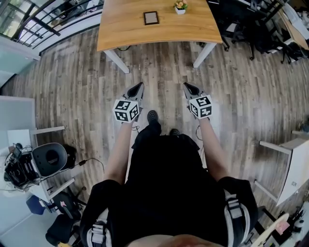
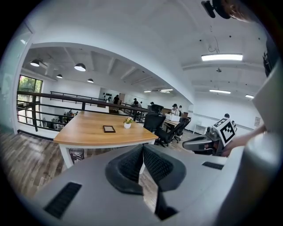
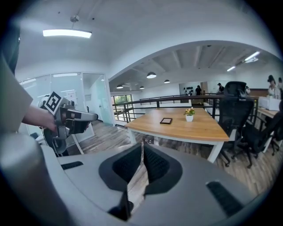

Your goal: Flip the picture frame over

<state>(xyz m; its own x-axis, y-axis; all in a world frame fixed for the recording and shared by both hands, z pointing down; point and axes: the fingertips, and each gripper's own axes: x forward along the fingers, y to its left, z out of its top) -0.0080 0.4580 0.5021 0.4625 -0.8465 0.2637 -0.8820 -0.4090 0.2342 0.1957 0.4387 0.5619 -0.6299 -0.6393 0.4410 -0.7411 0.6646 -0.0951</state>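
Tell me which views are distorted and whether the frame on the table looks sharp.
Head view: strong fisheye bends the floor boards; the frame is small but sharp. Left gripper view: dark round vignette, and a ceiling lamp is blown out. Right gripper view: same vignette, frame tiny yet clear.

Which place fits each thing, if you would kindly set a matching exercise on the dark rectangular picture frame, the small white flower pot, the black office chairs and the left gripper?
Things:
1. dark rectangular picture frame
2. small white flower pot
3. black office chairs
4. left gripper

Places:
A. on the wood-plank floor, right of the light wooden table
B. over that floor, short of the table, jaws together and empty
C. flat on the tabletop, near its middle
D. on the tabletop, beyond the frame and to its right

Pairs: 1-C; 2-D; 3-A; 4-B
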